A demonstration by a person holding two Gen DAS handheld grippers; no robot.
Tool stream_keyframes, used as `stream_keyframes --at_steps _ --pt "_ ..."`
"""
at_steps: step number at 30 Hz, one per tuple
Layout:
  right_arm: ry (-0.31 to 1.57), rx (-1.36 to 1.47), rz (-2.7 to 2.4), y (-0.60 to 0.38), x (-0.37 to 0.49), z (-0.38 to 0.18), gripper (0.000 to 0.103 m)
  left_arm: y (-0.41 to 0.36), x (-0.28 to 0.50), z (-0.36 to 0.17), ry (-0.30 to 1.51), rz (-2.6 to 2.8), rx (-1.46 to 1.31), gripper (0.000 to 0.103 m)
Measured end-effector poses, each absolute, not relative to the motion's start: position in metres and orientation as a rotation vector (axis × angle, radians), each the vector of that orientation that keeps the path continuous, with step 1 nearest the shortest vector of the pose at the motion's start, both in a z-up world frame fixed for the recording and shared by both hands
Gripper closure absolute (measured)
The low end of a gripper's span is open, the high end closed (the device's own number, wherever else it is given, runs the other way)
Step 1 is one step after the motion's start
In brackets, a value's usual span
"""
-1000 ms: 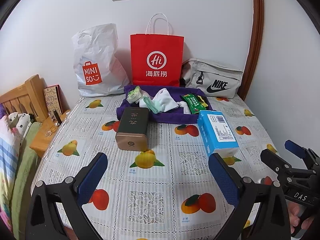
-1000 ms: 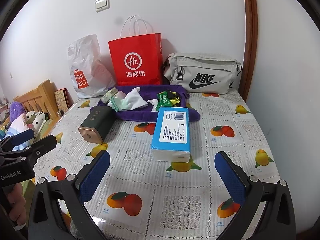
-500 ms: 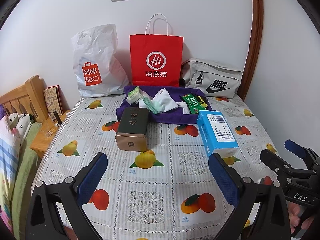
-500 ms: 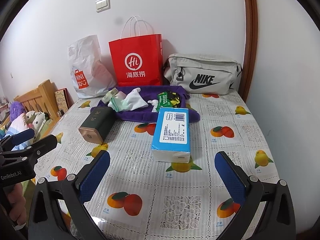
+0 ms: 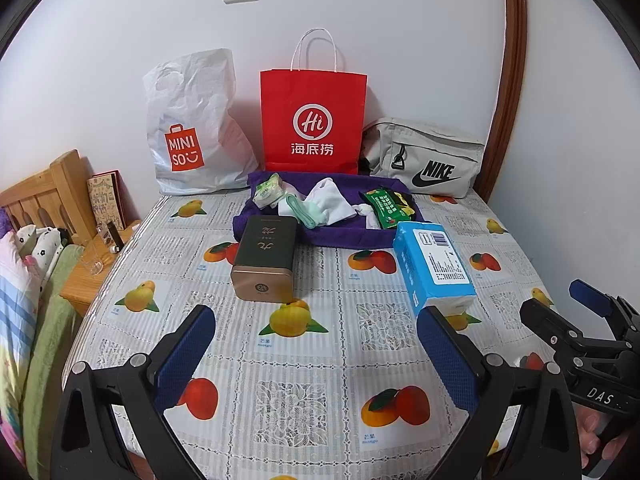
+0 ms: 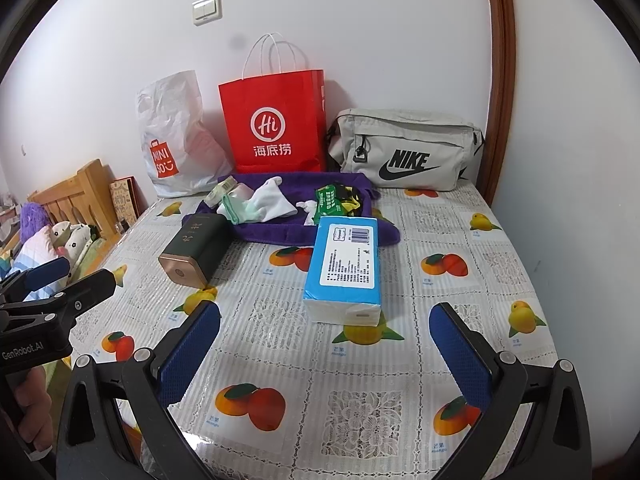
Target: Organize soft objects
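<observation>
Both grippers, left gripper (image 5: 316, 350) and right gripper (image 6: 325, 342), hover jaws wide apart, empty. Ahead lie a blue tissue pack (image 6: 346, 268), then white socks (image 6: 272, 202) on a purple towel (image 6: 276, 234).

Ahead of the left gripper (image 5: 316, 350) on the desk (image 5: 304, 408) lies the tin (image 5: 266, 258); the tissue pack (image 5: 434, 266) lies ahead to its right. Beyond both is the towel (image 5: 340, 234), with socks (image 5: 330, 204) and a snack packet (image 5: 386, 208) on it. Behind the towel stand the plastic bag (image 5: 196, 128), paper bag (image 5: 314, 120) and waist bag (image 5: 424, 158), left to right, against the wall.
</observation>
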State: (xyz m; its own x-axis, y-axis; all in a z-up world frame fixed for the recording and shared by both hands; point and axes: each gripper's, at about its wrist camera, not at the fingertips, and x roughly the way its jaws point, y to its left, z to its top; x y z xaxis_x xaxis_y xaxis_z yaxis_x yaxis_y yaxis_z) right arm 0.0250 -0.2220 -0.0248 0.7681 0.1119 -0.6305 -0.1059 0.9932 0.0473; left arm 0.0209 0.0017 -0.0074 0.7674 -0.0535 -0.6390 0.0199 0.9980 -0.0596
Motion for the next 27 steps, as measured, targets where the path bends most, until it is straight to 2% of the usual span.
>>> stream_keyframes --at_steps 27 --pt "0.690 -0.001 0.127 -0.2171 0.0238 -0.0261 0.000 0.0060 0.0214 -0.0047 0.699 -0.043 -0.059 0.001"
